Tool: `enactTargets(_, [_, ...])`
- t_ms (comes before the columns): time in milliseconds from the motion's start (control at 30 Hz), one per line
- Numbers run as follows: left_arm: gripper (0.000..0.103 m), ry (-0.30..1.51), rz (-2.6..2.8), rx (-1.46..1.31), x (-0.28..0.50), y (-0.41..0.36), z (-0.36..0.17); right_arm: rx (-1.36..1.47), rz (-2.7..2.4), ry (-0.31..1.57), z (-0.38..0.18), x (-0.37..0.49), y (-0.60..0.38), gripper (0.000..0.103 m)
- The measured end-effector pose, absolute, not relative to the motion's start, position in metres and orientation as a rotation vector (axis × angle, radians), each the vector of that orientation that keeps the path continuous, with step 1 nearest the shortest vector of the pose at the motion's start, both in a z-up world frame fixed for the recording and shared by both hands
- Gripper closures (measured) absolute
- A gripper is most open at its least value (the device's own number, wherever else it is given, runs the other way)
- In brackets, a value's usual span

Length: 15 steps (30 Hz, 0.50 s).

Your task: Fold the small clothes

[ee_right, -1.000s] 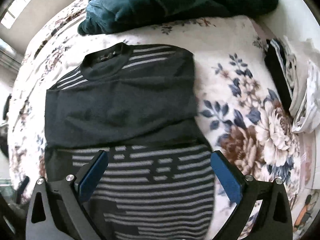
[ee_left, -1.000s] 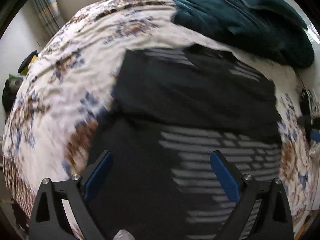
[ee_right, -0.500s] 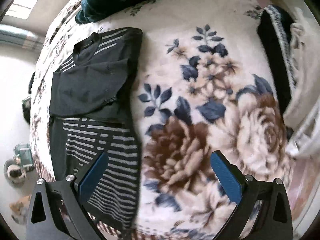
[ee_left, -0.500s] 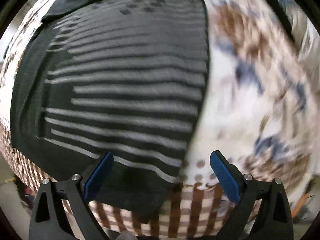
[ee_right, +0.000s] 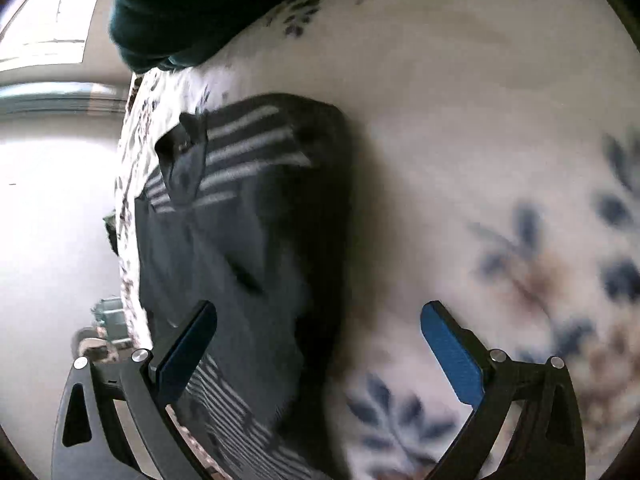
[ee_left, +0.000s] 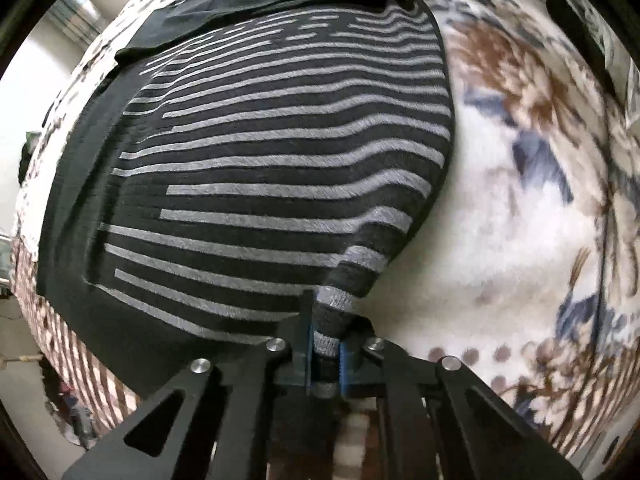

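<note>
A dark sweater with grey stripes [ee_left: 280, 152] lies flat on a floral blanket [ee_left: 520, 220], its sleeves folded across the chest. My left gripper [ee_left: 325, 354] is shut on the sweater's bottom right hem corner, and the cloth bunches between the blue pads. In the right wrist view the same sweater [ee_right: 248, 240] lies to the left, blurred. My right gripper [ee_right: 318, 354] is open just above the sweater's right side edge, with its left finger over the cloth and its right finger over the blanket [ee_right: 480, 160].
A dark teal garment [ee_right: 180, 12] is heaped at the far end of the bed. Other folded clothes [ee_left: 580, 12] lie at the bed's right edge. The bed's near edge and the floor [ee_right: 48, 240] show on the left.
My left gripper dropped to the hem corner and shut on it. My right gripper swung right, then came down low beside the sweater's right edge, still open.
</note>
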<state>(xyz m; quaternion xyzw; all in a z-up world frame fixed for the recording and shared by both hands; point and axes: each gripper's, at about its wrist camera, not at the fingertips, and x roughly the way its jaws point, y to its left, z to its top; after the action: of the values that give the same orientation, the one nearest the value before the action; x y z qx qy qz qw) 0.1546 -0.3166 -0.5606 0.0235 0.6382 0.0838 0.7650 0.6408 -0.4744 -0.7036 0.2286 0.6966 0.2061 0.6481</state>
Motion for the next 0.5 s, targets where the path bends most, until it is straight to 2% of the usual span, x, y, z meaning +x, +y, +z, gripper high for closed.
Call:
enactTargets(33, [0.098,1.38,0.183,0.028,0.155,-0.312,-0.558,0.525,0.477,1.585,-0.706,0.646,-0.467,0.008])
enactTargets(67, [0.098,1.358,0.193,0.011,0.156,-0.306,-0.552,0.527,0.487,1.58,-0.708,0.65,-0.46,0.037])
enactTargets(100, [0.098,1.335,0.204,0.013,0.156,-0.3,-0.547,0.511,0.48,1.589,-0.709,0.653,-0.452,0.073])
enactTargets(133, [0.098,1.321,0.209,0.016,0.156,-0.296,-0.542,0.482,0.455,1.603,-0.709,0.655,-0.447,0.079])
enactTargets(200, [0.099,1.3,0.218,-0.002,0.156,-0.286,-0.53,0.447,0.438,1.595,-0.702,0.657,-0.439,0.089])
enactTargets(500, [0.099,1.192,0.29,-0.133,0.156,-0.226,-0.461,0.366,0.435,1.56,-0.629,0.661,-0.401,0.093])
